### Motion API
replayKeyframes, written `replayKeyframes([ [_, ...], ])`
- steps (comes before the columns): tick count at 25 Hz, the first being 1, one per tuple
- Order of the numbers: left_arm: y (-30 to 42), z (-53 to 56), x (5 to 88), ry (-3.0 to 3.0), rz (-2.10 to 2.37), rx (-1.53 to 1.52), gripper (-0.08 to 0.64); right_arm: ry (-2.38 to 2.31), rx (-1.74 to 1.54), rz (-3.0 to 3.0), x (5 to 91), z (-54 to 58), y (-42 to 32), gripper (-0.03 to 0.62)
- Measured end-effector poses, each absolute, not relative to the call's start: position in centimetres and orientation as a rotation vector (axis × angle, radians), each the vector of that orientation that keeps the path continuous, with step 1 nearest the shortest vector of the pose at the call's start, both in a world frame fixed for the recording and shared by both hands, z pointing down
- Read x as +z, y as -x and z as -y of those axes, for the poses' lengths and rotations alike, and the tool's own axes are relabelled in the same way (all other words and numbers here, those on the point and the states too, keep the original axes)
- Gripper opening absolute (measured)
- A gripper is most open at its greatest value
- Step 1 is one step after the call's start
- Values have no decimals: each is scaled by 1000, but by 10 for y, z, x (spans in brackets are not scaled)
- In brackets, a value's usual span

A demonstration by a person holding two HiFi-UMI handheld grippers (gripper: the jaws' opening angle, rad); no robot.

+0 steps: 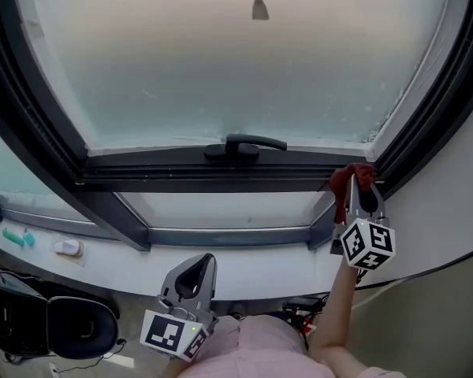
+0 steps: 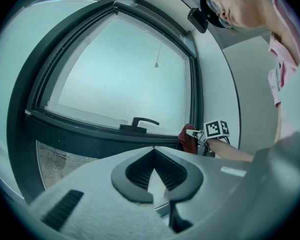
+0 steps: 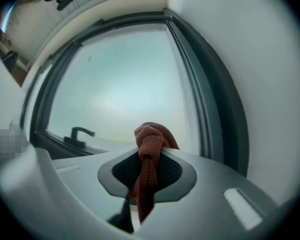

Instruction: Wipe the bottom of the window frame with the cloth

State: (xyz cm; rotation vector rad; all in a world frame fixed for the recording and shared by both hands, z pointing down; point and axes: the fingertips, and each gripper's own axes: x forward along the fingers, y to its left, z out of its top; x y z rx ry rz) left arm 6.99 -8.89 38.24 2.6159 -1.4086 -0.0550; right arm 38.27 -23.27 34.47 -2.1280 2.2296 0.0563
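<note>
Jaws of the right gripper (image 3: 149, 173) pinch a rust-red cloth (image 3: 150, 141), its bunched end standing above them and a thin tail hanging below. The cloth sits at the right end of the bottom rail (image 1: 181, 178) of the dark window frame, in the corner where rail meets upright. The window handle (image 1: 244, 146) lies at mid-rail, well apart to the left. The left gripper (image 2: 154, 173), jaws pressed together on nothing, hangs low before the white sill (image 1: 102, 260), well apart from the frame

No readable text or labels
</note>
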Motion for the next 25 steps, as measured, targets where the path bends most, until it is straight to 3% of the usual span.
replayKeyframes([
  [13, -22, 93, 384, -2567, 1454, -68, -5, 1764, 310, -2697, 339, 221, -155, 63],
  [25, 15, 101, 384, -2525, 1518, -89, -5, 1732, 176, -2845, 387, 246, -111, 63],
])
